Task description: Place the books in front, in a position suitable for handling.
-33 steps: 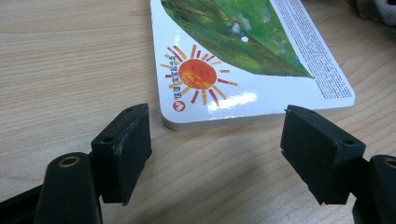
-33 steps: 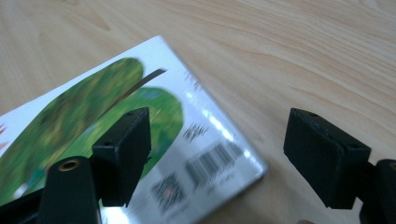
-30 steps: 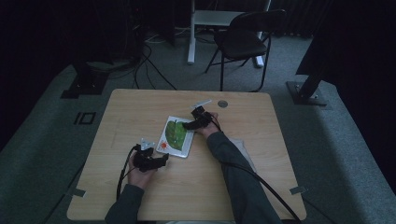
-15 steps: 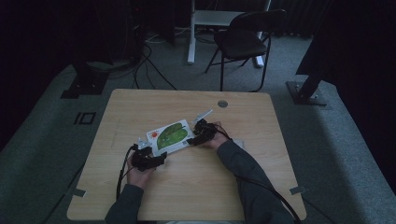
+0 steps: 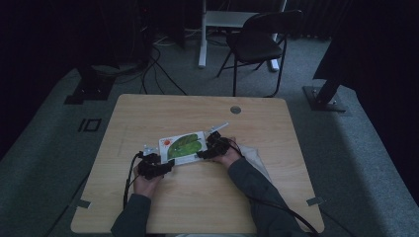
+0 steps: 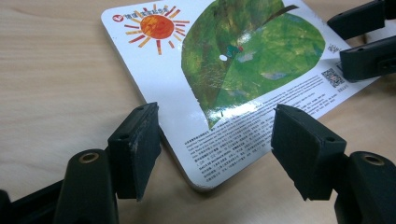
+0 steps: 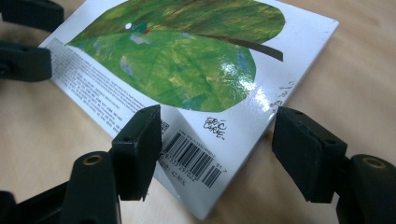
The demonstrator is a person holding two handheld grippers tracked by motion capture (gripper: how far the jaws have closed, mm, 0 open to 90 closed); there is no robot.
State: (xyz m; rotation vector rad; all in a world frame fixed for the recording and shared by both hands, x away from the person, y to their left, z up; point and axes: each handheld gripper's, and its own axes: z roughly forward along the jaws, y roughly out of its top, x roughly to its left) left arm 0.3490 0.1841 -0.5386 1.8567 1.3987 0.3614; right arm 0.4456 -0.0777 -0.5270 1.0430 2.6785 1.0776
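Observation:
A white board book (image 5: 185,146) with a green leaf and an orange sun lies flat on the wooden table (image 5: 197,197). My left gripper (image 5: 169,163) is at its near left corner. In the left gripper view its jaws (image 6: 219,144) stand open on either side of that corner of the book (image 6: 243,70); they have just been closing. My right gripper (image 5: 201,154) is at the right end. Its jaws (image 7: 217,149) straddle the barcode corner of the book (image 7: 187,60), open, and have just opened a little.
A pale cloth (image 5: 254,158) lies under the right forearm. A round grommet (image 5: 235,109) sits in the far part of the table. A black chair (image 5: 262,39) and cables stand on the floor behind the table.
The right gripper has come nearer and leftward, and the book has turned from lengthwise to crosswise, reaching toward the left gripper. The left hand has stayed put.

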